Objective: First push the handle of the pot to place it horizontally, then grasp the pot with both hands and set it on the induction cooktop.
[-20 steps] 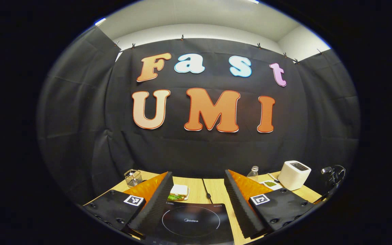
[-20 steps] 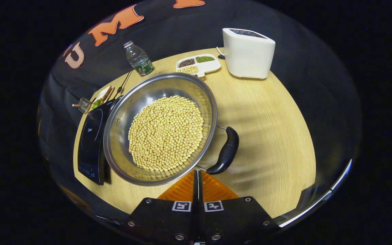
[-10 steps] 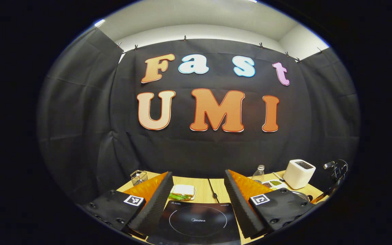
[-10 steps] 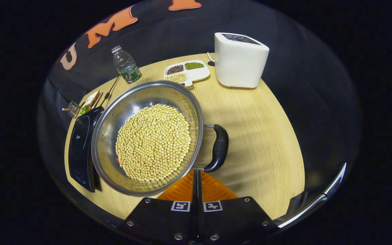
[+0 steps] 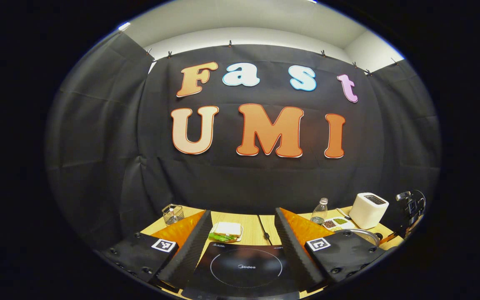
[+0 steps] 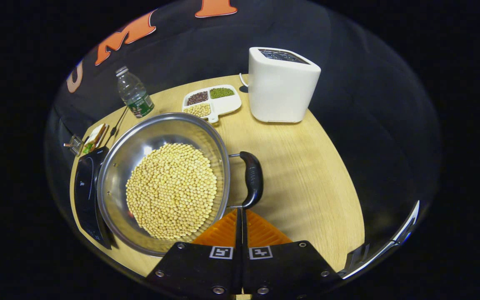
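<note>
A steel pot full of yellow beans sits on the wooden table, just right of the black induction cooktop. Its black side handle points right in the right gripper view. My right gripper is shut with nothing between its fingers, and its tips sit at the near end of that handle. My left gripper hangs open over the cooktop, holding nothing. The pot's rim peeks out behind its right finger.
A white toaster stands behind the pot, with a divided tray of beans and a water bottle to its left. A sandwich plate, a wire basket and a cord lie behind the cooktop.
The pot has turned, so its handle has swung from slanted to nearly straight up in the right gripper view. The right gripper followed it, still shut. The left gripper drifted slightly, still open.
</note>
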Motion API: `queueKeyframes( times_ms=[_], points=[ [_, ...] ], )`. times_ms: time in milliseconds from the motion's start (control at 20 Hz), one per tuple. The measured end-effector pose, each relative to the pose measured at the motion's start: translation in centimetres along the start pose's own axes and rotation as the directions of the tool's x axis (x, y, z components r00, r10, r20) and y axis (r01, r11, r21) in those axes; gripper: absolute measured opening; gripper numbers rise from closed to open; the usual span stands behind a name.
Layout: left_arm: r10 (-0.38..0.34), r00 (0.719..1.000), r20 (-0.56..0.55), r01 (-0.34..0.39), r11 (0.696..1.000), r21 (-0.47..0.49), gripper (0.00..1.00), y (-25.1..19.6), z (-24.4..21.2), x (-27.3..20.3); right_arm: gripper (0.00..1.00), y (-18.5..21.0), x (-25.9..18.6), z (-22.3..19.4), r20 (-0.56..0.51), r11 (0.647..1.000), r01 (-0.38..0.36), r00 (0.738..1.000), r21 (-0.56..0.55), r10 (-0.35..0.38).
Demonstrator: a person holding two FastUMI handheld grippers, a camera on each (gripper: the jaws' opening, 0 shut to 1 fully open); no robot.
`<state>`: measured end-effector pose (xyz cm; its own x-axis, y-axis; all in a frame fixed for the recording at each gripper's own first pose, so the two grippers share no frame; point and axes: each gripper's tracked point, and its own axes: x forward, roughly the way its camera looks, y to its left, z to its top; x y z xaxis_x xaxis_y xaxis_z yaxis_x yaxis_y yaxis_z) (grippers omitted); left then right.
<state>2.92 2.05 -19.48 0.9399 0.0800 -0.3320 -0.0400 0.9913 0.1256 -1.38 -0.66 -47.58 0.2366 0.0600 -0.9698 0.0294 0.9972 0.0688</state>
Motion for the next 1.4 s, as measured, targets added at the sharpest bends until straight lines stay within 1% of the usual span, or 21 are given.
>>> queueKeyframes(
  times_ms=[150,200,350,400,450,500,650,700,800,850,950,1050,1100,1150,1200,1250,1300,1400],
  points=[
    [-0.024,0.999,-0.031,0.024,1.000,-0.005,1.00,-0.9,-1.5,0.5,0.00,0.0,0.5,0.6,0.006,1.000,0.005,1.000,0.025,-0.005],
    [-0.035,0.999,-0.042,0.035,0.999,-0.009,1.00,-1.5,-1.9,0.5,0.00,-0.1,0.6,0.9,0.011,1.000,0.009,1.000,0.026,-0.009],
    [-0.081,0.993,-0.084,0.079,0.997,-0.022,0.98,-3.8,-4.0,0.8,0.00,-0.1,1.2,1.7,0.047,0.998,0.055,0.997,-0.010,-0.054],
    [-0.099,0.990,-0.104,0.097,0.995,-0.017,0.98,-4.7,-5.1,0.8,0.00,-0.1,1.4,1.9,0.061,0.997,0.073,0.996,-0.025,-0.072],
    [-0.111,0.985,-0.128,0.112,0.994,-0.007,1.00,-5.5,-6.3,0.7,0.00,-0.1,1.6,2.3,0.074,0.995,0.089,0.994,-0.037,-0.086],
    [-0.122,0.980,-0.158,0.125,0.992,0.005,0.98,-6.1,-7.6,0.8,0.00,-0.2,1.6,2.7,0.085,0.994,0.097,0.992,-0.045,-0.093],
    [-0.165,0.955,-0.246,0.173,0.985,0.011,0.98,-8.6,-10.8,1.2,0.00,-0.2,1.1,3.0,0.092,0.996,0.083,0.993,-0.028,-0.080],
    [-0.174,0.947,-0.271,0.183,0.983,0.007,0.98,-9.1,-11.7,1.2,0.00,-0.5,0.6,3.4,0.111,0.996,0.083,0.991,-0.024,-0.080],
    [-0.194,0.931,-0.311,0.203,0.979,-0.005,0.98,-10.6,-13.0,1.7,0.00,-2.0,-1.3,5.7,0.211,0.989,0.136,0.970,-0.057,-0.121],
    [-0.211,0.921,-0.326,0.218,0.976,-0.015,0.98,-11.7,-13.6,1.9,0.00,-1.8,-2.3,6.9,0.256,0.990,0.124,0.961,-0.065,-0.104],
    [-0.246,0.892,-0.379,0.253,0.967,-0.032,0.98,-14.0,-15.4,2.0,0.01,-0.7,-3.5,7.2,0.280,0.995,0.072,0.959,-0.073,-0.049],
    [-0.282,0.865,-0.416,0.285,0.957,-0.056,0.99,-16.4,-16.7,2.2,0.08,-0.4,-3.8,7.0,0.292,0.992,0.057,0.956,-0.110,-0.023],
    [-0.295,0.853,-0.431,0.297,0.953,-0.066,0.99,-17.4,-17.2,2.4,0.19,-0.1,-3.5,6.7,0.292,0.990,0.055,0.956,-0.132,-0.014],
    [-0.306,0.840,-0.449,0.306,0.949,-0.075,0.98,-18.4,-17.9,2.6,0.25,0.6,-3.2,6.7,0.294,0.989,0.038,0.956,-0.144,0.006],
    [-0.312,0.826,-0.470,0.311,0.947,-0.082,0.99,-19.2,-18.6,2.7,0.39,1.4,-3.2,6.4,0.287,0.989,0.005,0.957,-0.144,0.037],
    [-0.316,0.811,-0.493,0.316,0.945,-0.085,0.98,-20.0,-19.5,2.9,0.45,2.0,-3.1,6.2,0.282,0.990,-0.021,0.958,-0.140,0.060],
    [-0.314,0.798,-0.515,0.320,0.944,-0.080,0.99,-20.6,-20.4,3.1,0.52,2.1,-2.8,6.2,0.280,0.990,-0.032,0.957,-0.140,0.070],
    [-0.289,0.790,-0.540,0.308,0.950,-0.057,0.99,-21.2,-21.8,3.9,0.59,1.8,-1.8,6.4,0.288,0.989,-0.025,0.955,-0.144,0.066]
  ],
)
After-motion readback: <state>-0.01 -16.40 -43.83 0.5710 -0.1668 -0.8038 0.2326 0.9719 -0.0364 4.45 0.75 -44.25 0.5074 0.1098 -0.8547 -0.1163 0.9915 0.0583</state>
